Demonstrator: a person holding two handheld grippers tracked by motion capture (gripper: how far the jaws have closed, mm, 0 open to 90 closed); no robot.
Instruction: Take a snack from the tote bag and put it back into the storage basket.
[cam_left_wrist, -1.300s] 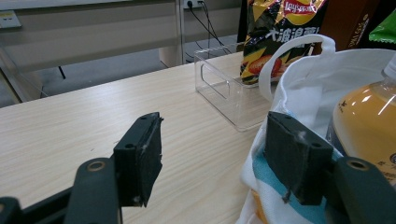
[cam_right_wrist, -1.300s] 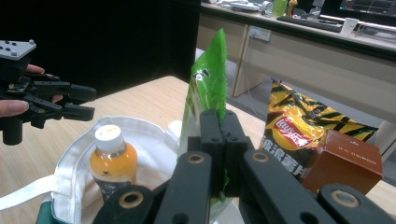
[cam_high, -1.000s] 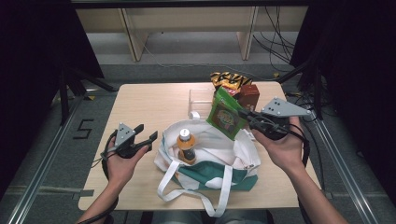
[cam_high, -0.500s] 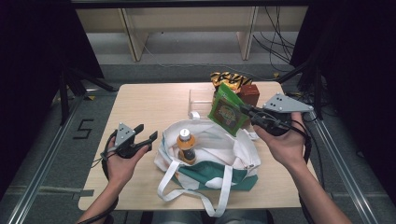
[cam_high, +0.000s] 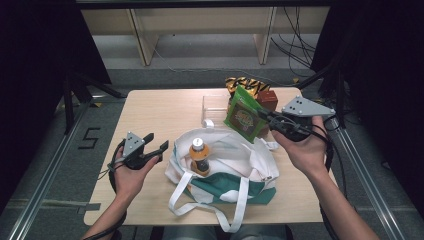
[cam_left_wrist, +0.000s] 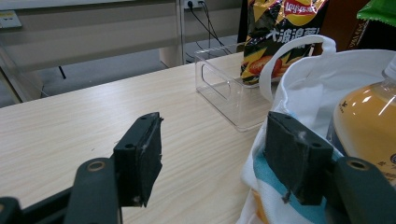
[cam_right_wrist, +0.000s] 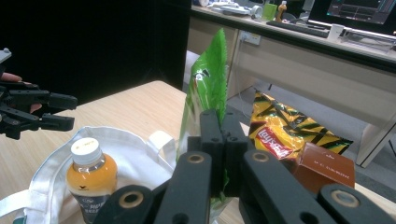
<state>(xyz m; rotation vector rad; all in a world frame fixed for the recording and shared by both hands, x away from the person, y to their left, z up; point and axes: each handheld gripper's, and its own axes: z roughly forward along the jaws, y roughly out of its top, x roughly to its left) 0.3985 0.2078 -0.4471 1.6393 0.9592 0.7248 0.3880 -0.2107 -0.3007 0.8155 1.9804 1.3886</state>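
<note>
Green snack pouch (cam_high: 244, 116) clamped in right gripper (cam_high: 264, 118), held aloft at 1 o'clock of white tote bag (cam_high: 250, 157) holding orange drink bottle (cam_high: 199, 156); left gripper (cam_high: 156, 144) gapes empty at 9 o'clock; next, lower pouch into bag mouth, I judge.

Glossy green foil packet (cam_high: 243, 118), white cloth bag (cam_high: 250, 155), matt wood-grain table (cam_high: 160, 107).

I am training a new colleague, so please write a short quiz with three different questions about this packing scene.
1. True or false: the right gripper is shut on the green snack bag.
2. What stands inside the white tote bag?
3. Are the left gripper's jaws A) open or B) holding a bag strap?

Key:
1. True
2. An orange drink bottle
3. A
</note>
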